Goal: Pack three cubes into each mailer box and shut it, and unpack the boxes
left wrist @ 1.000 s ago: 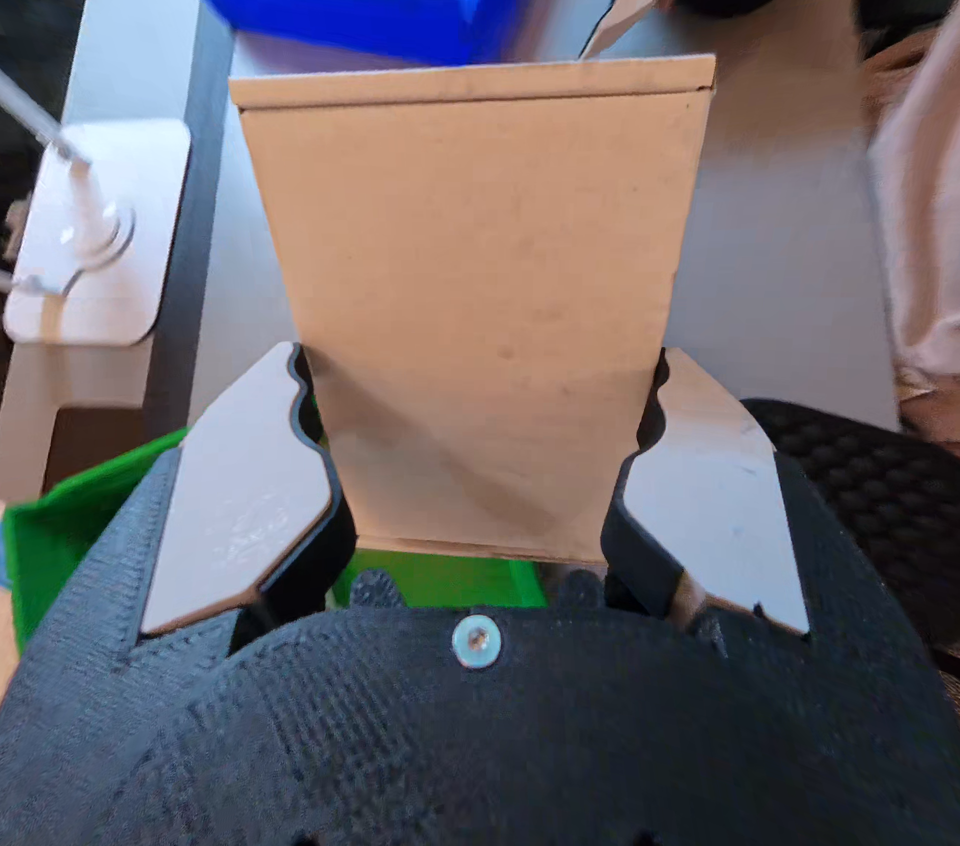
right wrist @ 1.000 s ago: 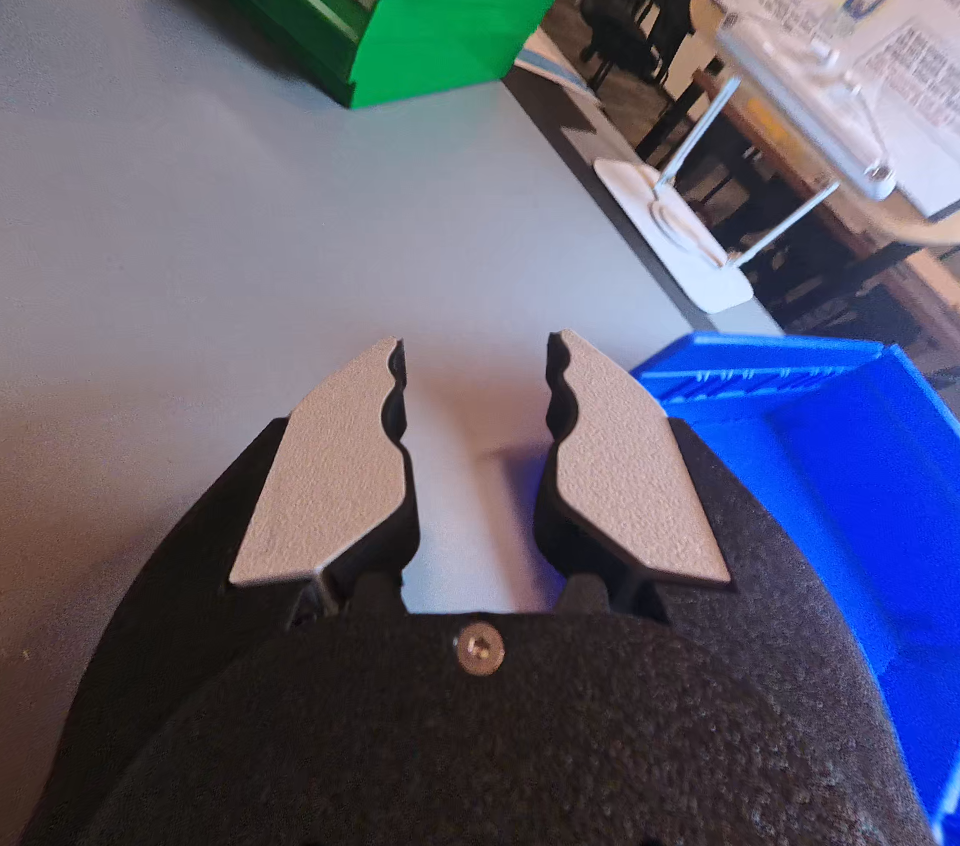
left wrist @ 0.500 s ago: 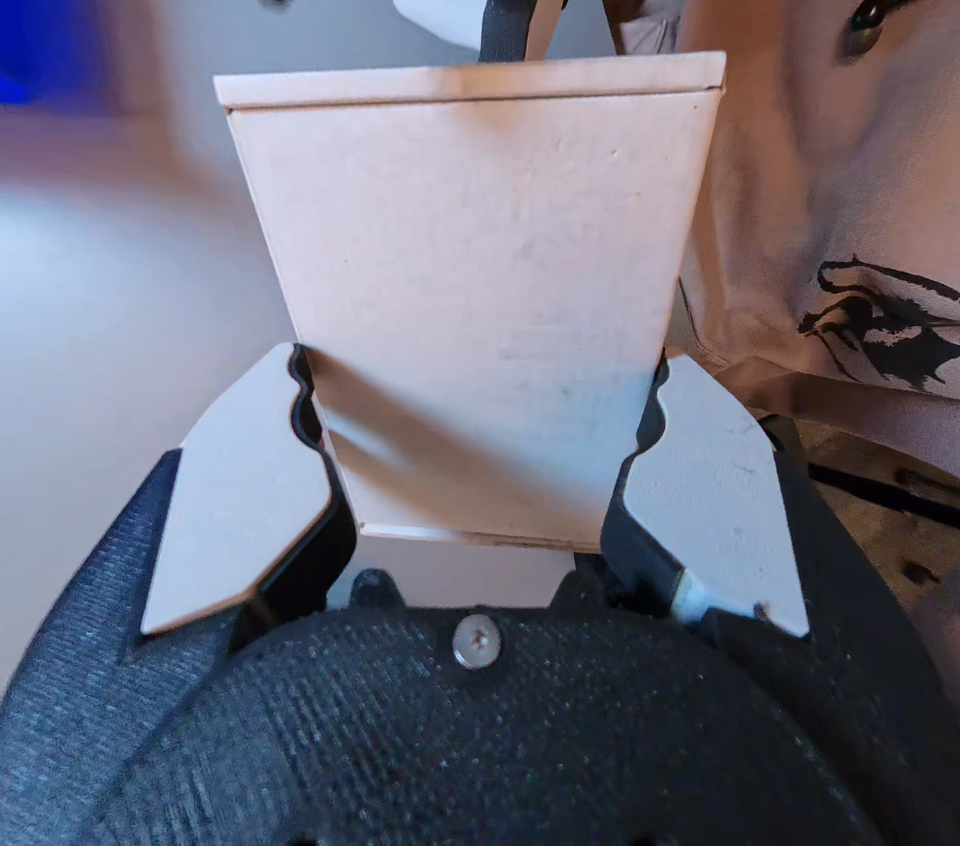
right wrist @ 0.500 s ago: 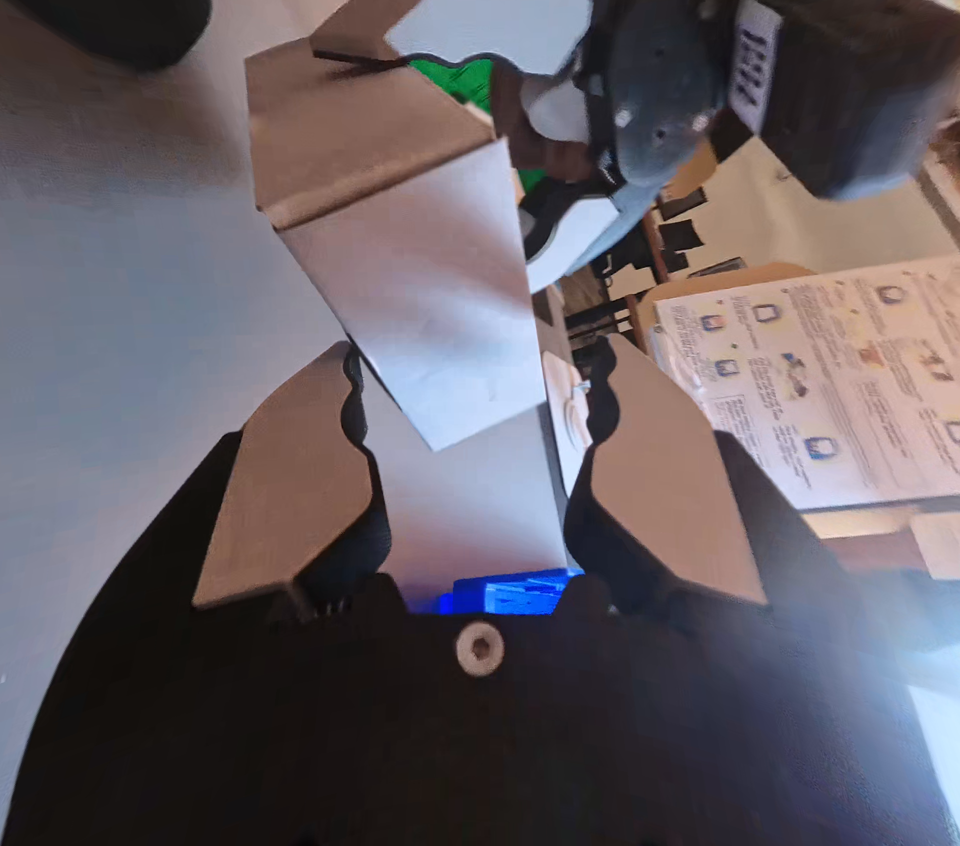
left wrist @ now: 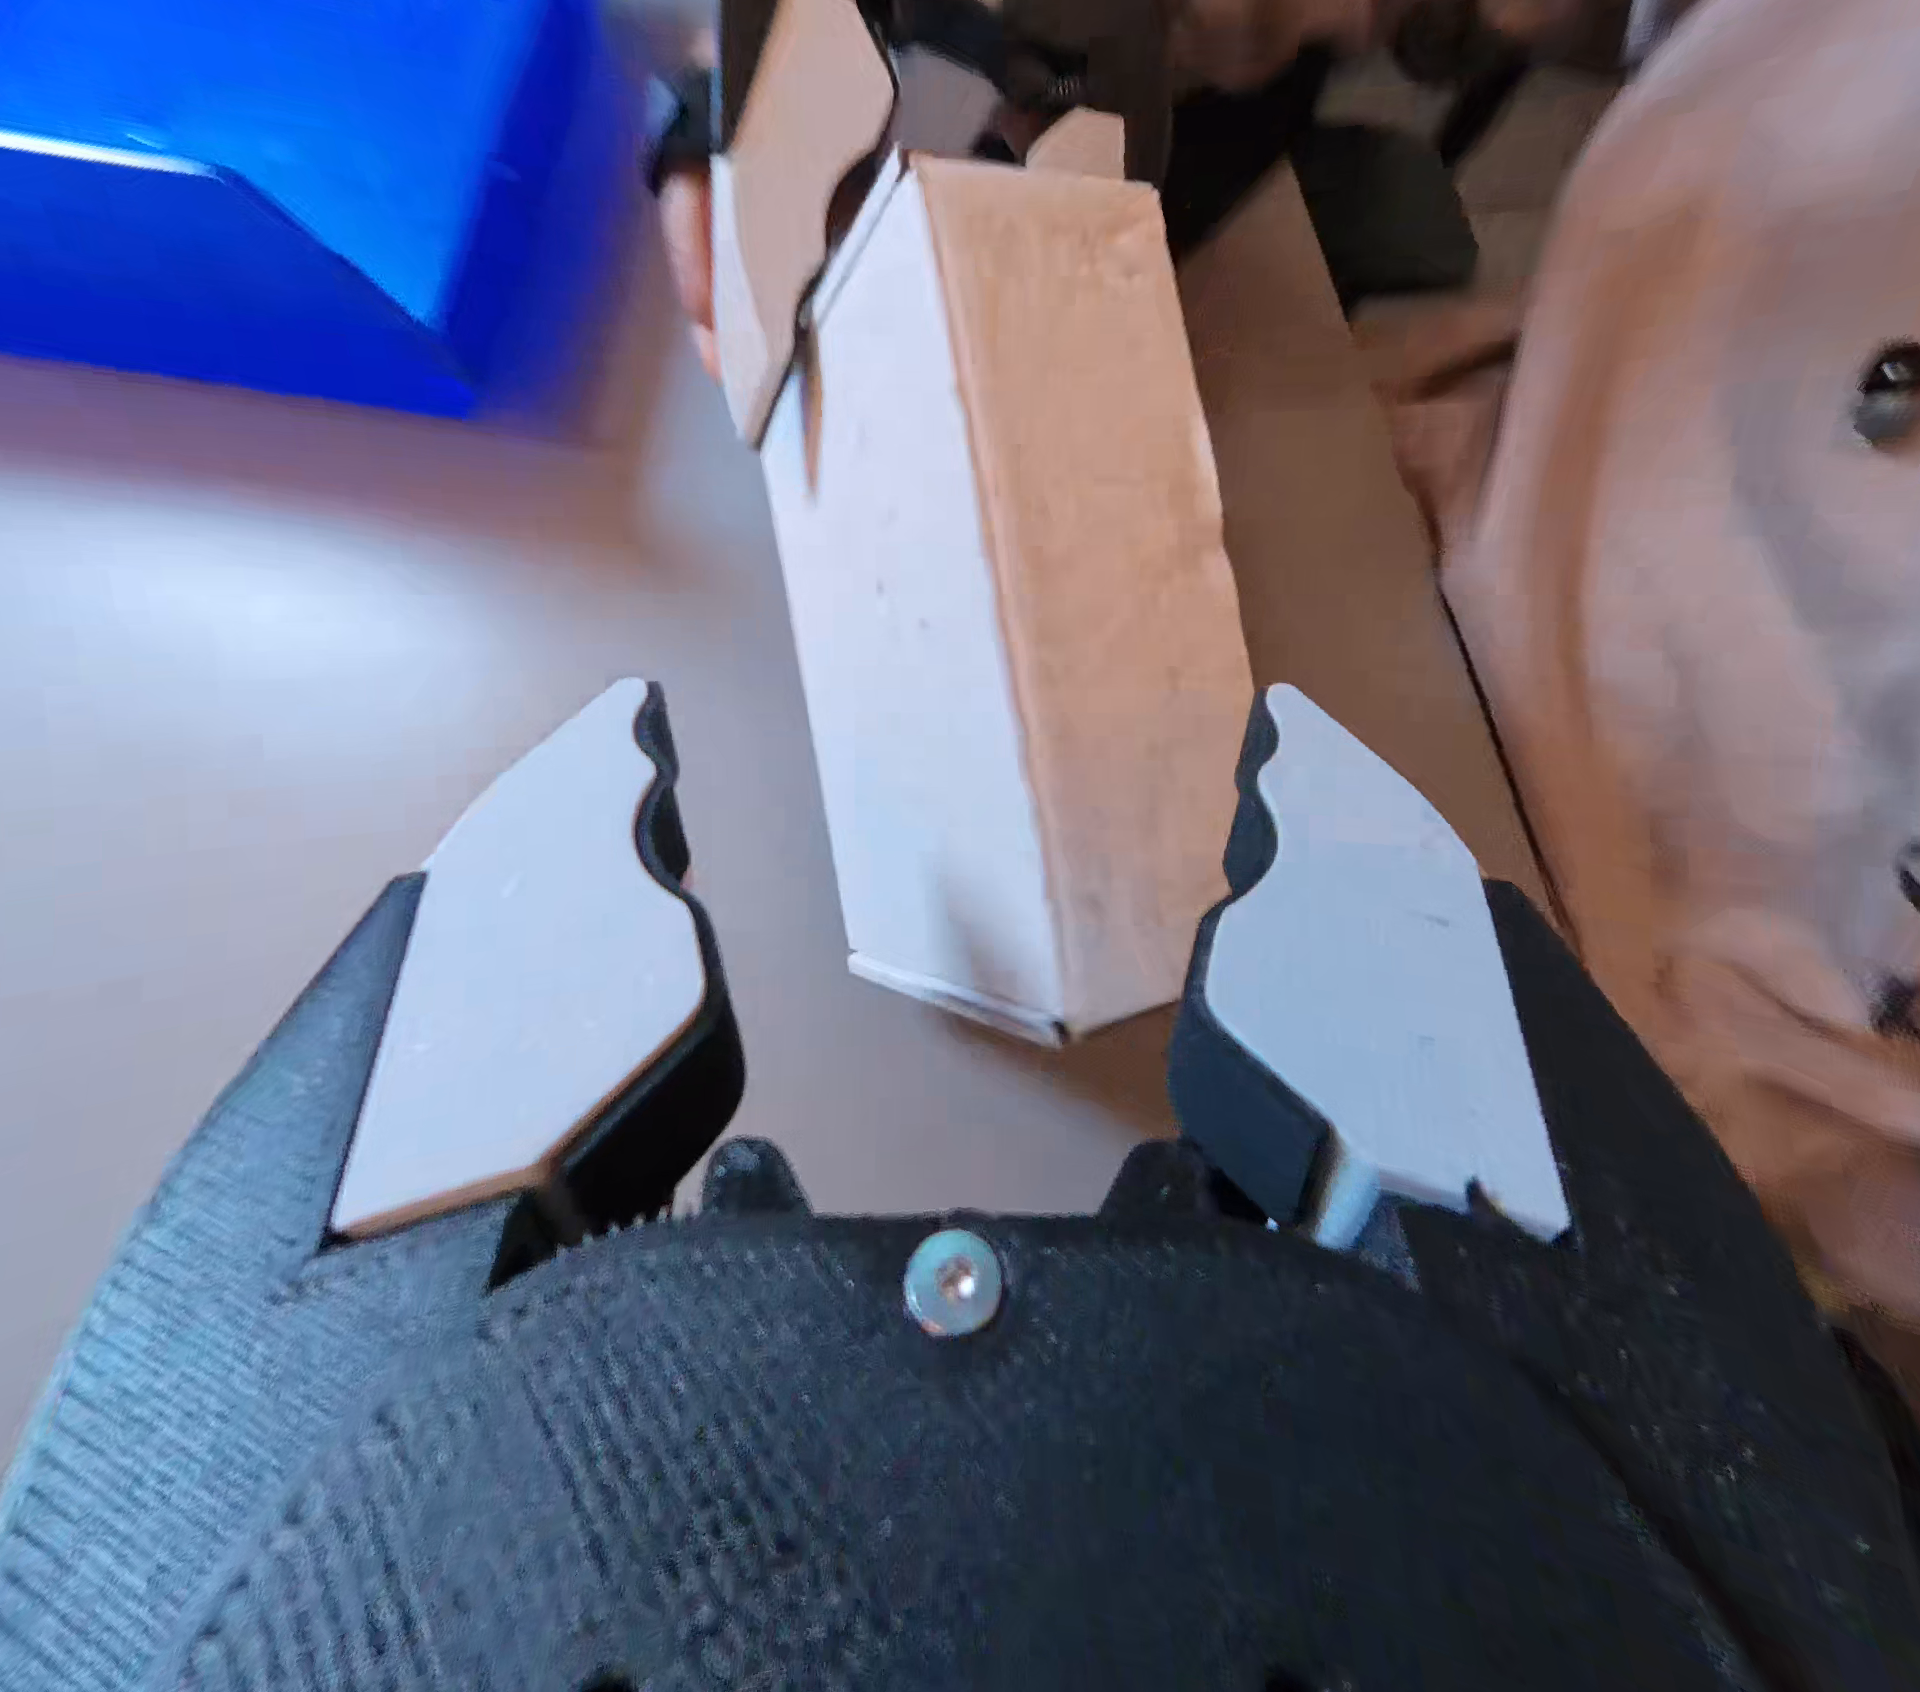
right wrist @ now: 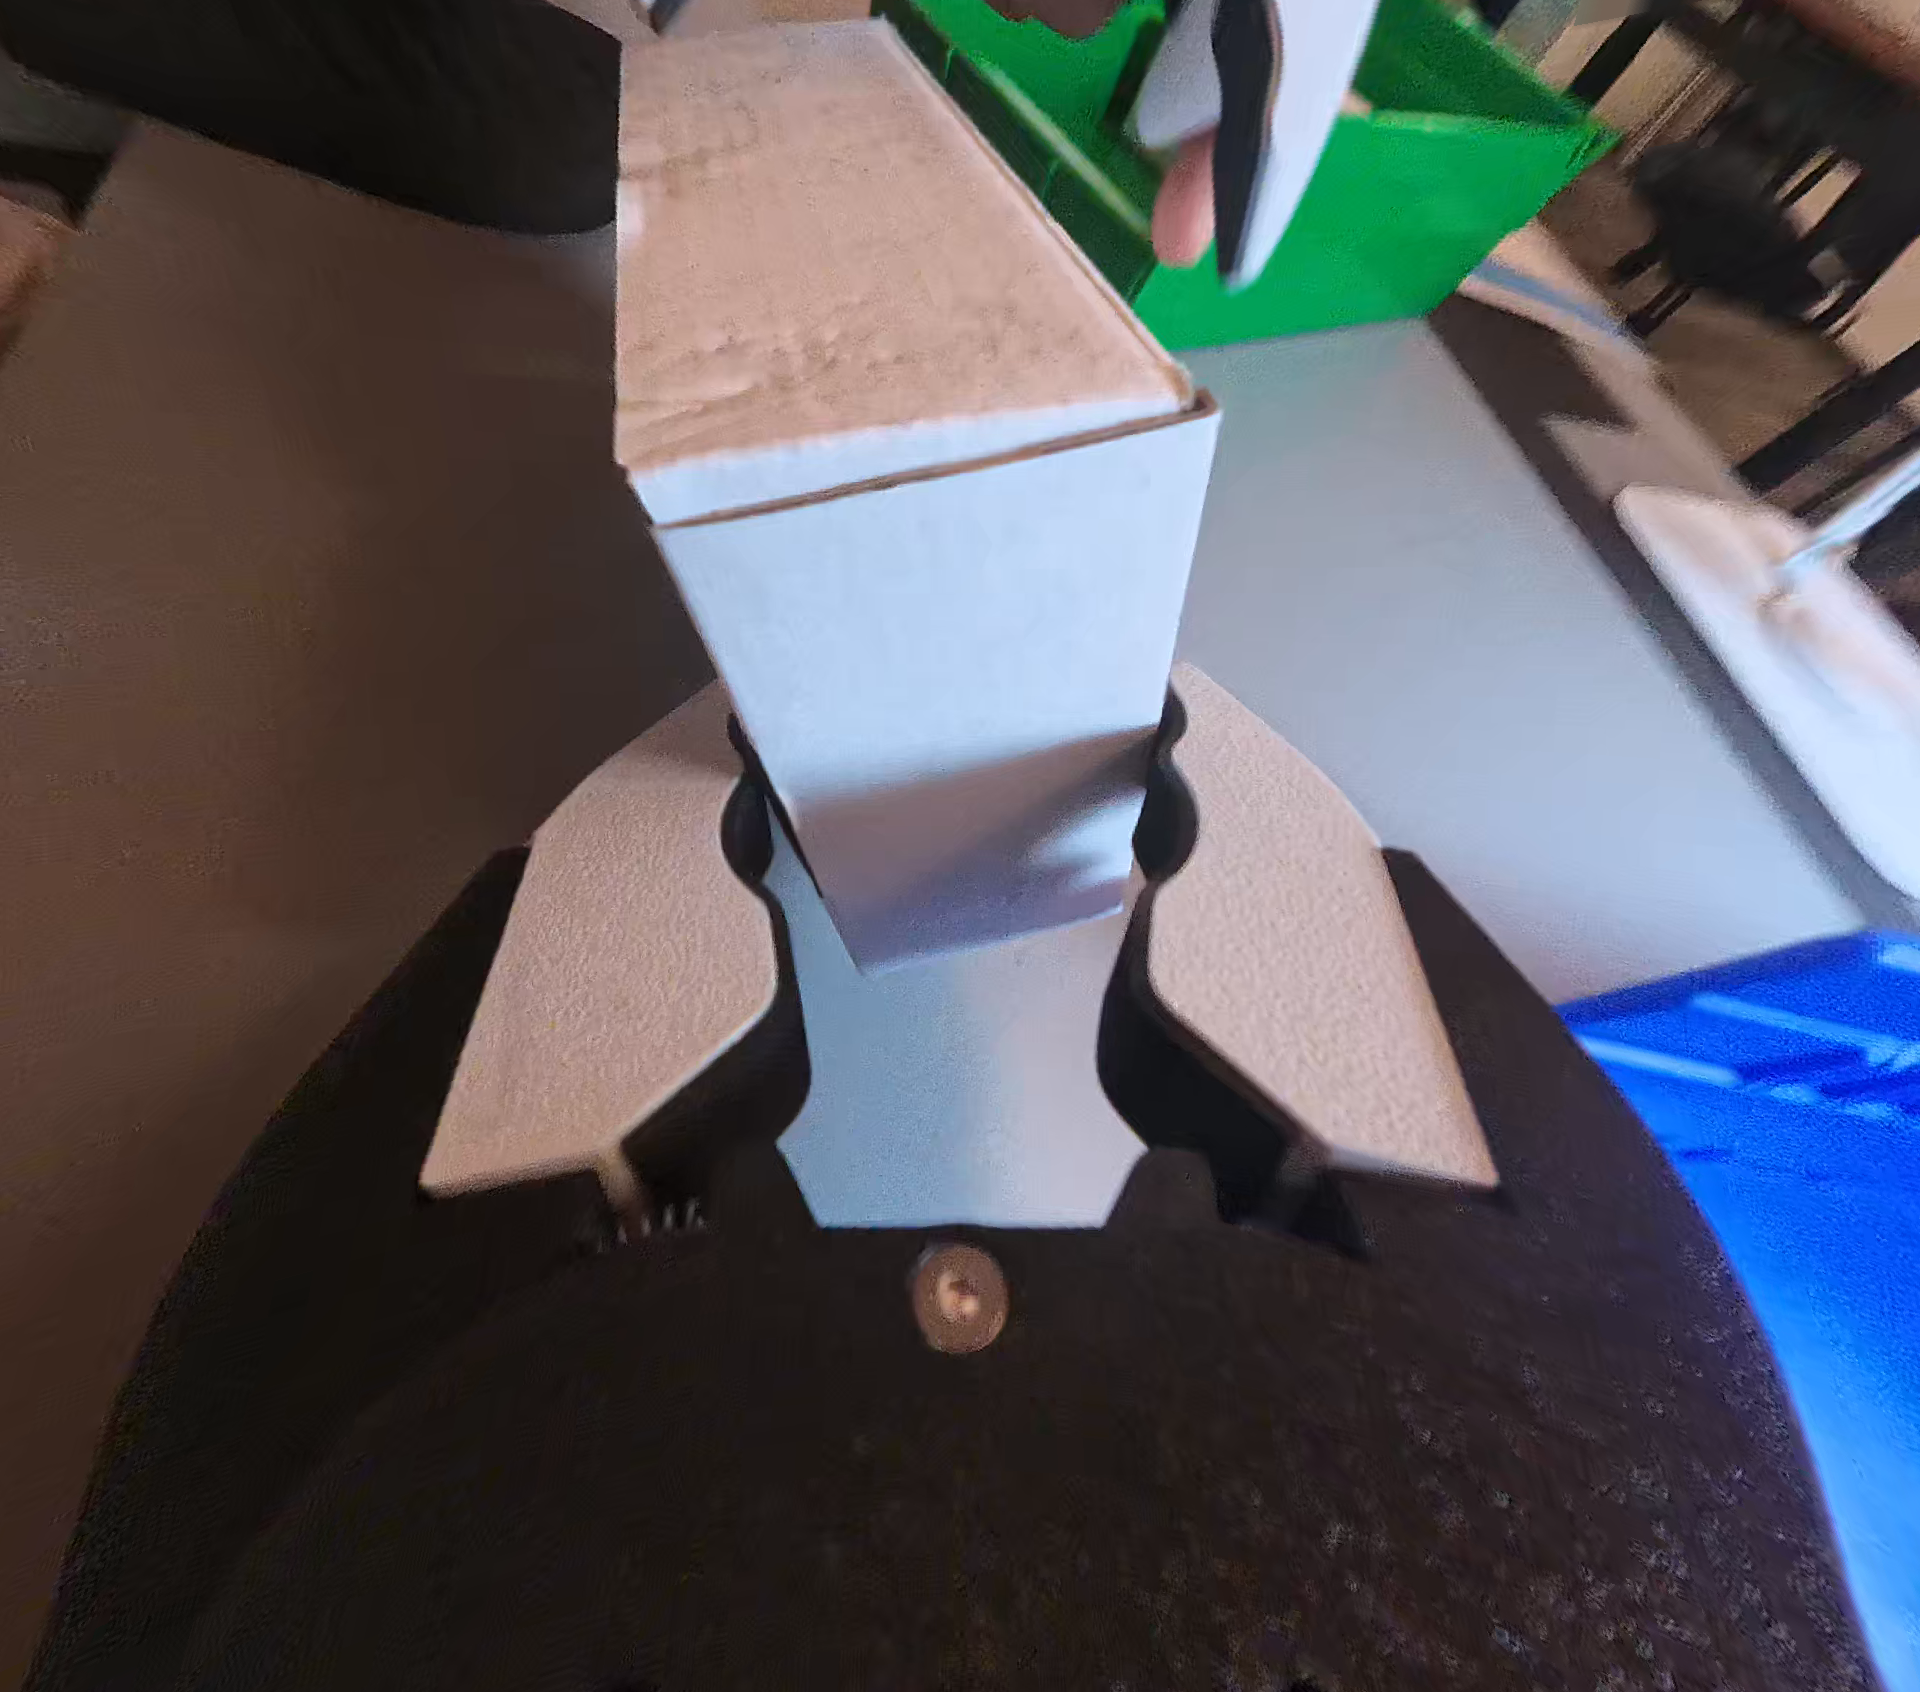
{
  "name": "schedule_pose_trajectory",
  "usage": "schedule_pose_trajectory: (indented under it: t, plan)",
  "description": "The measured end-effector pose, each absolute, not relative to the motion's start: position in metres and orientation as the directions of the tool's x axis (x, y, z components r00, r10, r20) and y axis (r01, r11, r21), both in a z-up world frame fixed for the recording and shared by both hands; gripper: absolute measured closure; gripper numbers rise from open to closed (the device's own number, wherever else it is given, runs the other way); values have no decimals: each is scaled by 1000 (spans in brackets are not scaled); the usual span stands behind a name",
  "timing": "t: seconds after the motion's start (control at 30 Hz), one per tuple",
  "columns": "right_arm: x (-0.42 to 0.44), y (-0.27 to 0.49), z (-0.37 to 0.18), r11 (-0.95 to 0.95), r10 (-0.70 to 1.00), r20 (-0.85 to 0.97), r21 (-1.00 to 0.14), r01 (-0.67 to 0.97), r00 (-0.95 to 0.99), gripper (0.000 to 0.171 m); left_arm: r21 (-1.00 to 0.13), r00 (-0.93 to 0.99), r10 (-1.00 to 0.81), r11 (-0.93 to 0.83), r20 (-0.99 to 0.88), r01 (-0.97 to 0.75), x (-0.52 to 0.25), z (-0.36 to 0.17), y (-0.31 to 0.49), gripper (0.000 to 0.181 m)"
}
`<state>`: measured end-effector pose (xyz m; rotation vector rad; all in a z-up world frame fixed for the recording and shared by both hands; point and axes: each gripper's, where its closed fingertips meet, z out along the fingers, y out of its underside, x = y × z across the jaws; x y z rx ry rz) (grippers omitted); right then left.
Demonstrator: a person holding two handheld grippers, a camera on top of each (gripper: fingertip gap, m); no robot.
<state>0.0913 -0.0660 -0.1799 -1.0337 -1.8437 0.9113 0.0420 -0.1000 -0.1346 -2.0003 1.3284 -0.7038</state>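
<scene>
Handover step. Right tool (right wrist: 951, 795) clamped on closed mailer box (right wrist: 883, 354); left tool (left wrist: 956, 821) apart, box ahead. Next: set down or open.

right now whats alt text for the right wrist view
The right tool grips the near end of a closed cardboard mailer box above a grey table. The left tool hovers open at its far end, before a green bin; a blue bin sits lower right.
</scene>
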Motion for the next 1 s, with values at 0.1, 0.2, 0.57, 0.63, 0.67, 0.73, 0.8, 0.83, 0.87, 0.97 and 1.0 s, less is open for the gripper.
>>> schedule_pose_trajectory:
  t: [0.1, 0.2, 0.57, 0.63, 0.67, 0.73, 0.8, 0.83, 0.87, 0.97, 1.0]
  plan:
    - [95, -58, -195, 259, 934, 122, -879, 401, -336, 102, -844, 508, -861, -273, 1, -461, 34, -139, -92, 79]
    - [95, -51, -206, 204, 946, 42, -848, 488, -322, 102, -908, 627, -777, -221, -58, -357, 26, -148, -92, 79]
    - [89, -49, -216, 210, 955, 48, -807, 552, -294, 99, -888, 750, -660, -321, -41, -331, 26, -205, -87, 77]
    - [90, -47, -215, 194, 958, 40, -820, 539, -284, 99, -890, 786, -616, -325, -57, -319, 22, -203, -77, 86]
    - [90, -49, -213, 189, 956, 32, -828, 528, -292, 100, -894, 797, -602, -327, -54, -308, 21, -203, -74, 89]
    - [88, -50, -208, 218, 951, 69, -839, 498, -301, 100, -895, 787, -610, -298, -88, -331, 21, -201, -70, 80]
    - [88, -53, -207, 234, 943, 76, -844, 483, -323, 101, -899, 769, -634, -283, -87, -335, 22, -200, -71, 80]
    - [88, -54, -208, 226, 939, 58, -846, 483, -338, 101, -902, 753, -653, -274, -80, -333, 26, -200, -73, 80]
    - [88, -54, -212, 218, 938, 41, -842, 493, -345, 101, -902, 742, -665, -266, -83, -339, 29, -199, -74, 82]
    - [89, -47, -216, 214, 945, 44, -833, 511, -324, 102, -894, 751, -652, -266, -108, -360, 29, -201, -71, 86]
    - [88, -43, -215, 217, 951, 61, -829, 516, -302, 100, -890, 760, -641, -278, -108, -361, 27, -201, -70, 86]
